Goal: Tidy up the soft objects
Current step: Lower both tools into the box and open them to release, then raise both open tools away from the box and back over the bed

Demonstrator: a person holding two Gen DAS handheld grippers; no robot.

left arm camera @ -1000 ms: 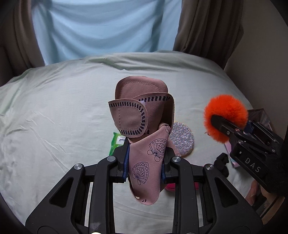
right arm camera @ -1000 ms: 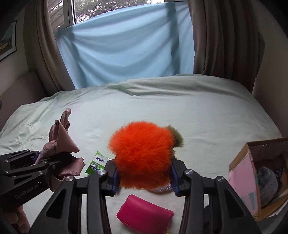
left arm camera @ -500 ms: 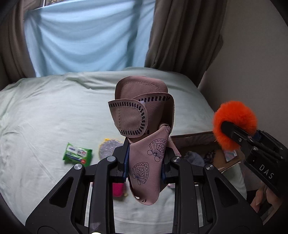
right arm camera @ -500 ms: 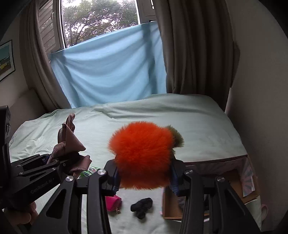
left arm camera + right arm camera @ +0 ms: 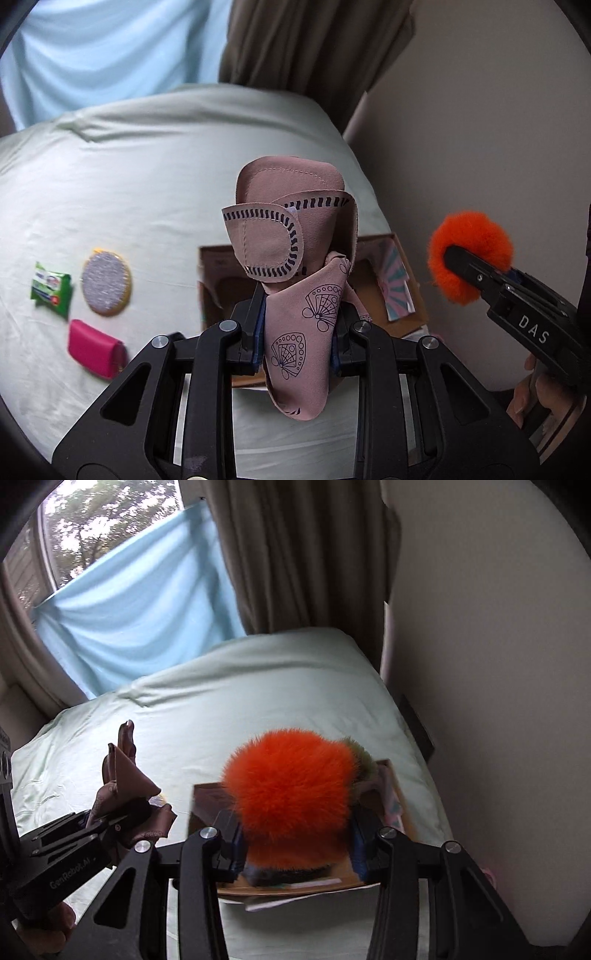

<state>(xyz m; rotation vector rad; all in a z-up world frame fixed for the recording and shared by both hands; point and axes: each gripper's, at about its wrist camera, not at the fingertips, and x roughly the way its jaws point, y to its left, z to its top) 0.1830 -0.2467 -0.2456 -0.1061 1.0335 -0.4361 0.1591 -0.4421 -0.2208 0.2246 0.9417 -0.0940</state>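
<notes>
My left gripper (image 5: pixel 297 328) is shut on a folded pink cloth pouch (image 5: pixel 295 266) printed with dark fan shapes; it stands up between the jaws above an open cardboard box (image 5: pixel 402 280). My right gripper (image 5: pixel 295 840) is shut on a fluffy orange pom-pom (image 5: pixel 291 790) with an olive tuft (image 5: pixel 364 757) at its right side. The pom-pom hangs over the same box (image 5: pixel 207 797), whose inside it mostly hides. Each gripper shows in the other's view: the right one (image 5: pixel 476 269) at the right, the left one (image 5: pixel 122 812) at the lower left.
On the pale green bed sheet (image 5: pixel 129 177) to the left lie a green tissue packet (image 5: pixel 51 288), a round glittery pad (image 5: pixel 106 282) and a magenta purse (image 5: pixel 95 354). A beige wall (image 5: pixel 498 664) and brown curtain (image 5: pixel 295 554) stand close on the right.
Both grippers have swung to the right with their loads, from above the loose items on the bed to above the cardboard box. The grips have not changed.
</notes>
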